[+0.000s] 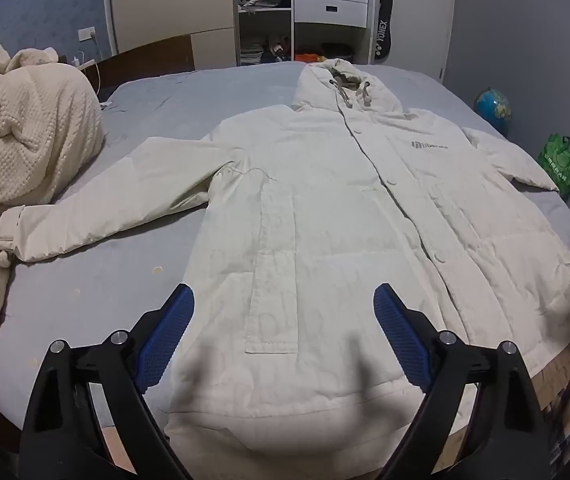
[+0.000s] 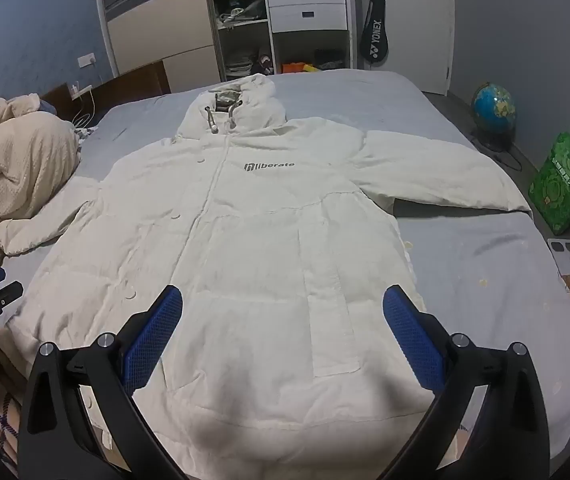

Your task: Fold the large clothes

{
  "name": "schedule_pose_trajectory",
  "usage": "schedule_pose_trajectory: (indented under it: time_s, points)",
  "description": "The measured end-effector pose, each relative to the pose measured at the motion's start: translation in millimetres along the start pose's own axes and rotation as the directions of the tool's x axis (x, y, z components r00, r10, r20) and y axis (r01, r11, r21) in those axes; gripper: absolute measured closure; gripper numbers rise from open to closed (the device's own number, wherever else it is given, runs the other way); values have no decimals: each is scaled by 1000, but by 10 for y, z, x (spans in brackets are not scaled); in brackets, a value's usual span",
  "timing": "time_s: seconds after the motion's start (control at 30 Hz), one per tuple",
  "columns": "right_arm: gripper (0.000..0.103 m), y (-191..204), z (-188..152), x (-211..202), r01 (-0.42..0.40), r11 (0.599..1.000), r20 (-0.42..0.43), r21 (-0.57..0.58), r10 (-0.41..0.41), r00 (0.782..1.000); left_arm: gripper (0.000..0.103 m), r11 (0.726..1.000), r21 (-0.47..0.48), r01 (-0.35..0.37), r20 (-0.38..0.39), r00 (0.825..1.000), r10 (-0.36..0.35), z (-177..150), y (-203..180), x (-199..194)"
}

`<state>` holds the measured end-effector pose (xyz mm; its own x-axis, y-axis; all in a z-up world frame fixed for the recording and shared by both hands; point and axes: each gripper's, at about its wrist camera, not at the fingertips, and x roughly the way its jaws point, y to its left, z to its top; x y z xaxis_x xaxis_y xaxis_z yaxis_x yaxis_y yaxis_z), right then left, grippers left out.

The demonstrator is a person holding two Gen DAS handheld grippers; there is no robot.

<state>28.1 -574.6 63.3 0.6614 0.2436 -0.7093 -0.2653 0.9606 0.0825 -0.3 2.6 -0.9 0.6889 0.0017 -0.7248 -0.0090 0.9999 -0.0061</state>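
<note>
White coat (image 2: 253,240) spread flat, grey bed (image 2: 485,248) margins

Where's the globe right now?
The globe sits on the floor right of the bed in both views, beyond the green bag and the coat sleeve's far side.

A home bedroom. A wide bed (image 2: 465,248) with a grey sheet fills the foreground, a cream knitted blanket (image 1: 25,132) heaped at its side. Behind it stand an open wardrobe (image 2: 241,40) holding clothes and a white drawer unit (image 2: 307,4). A racket bag (image 2: 375,36) hangs on the wall, with a globe (image 2: 493,110) and a green shopping bag (image 2: 563,184) on the floor.
</note>
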Motion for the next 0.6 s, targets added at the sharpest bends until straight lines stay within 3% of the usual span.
schedule_pose_trajectory:
  time_s: [0.6]
  points:
    - [7, -16, -12, -2, -20, 1000, 0, 15, 20, 1000, 9, 1000, 22, -10, -9, 1000, 10, 3, -27, 26]
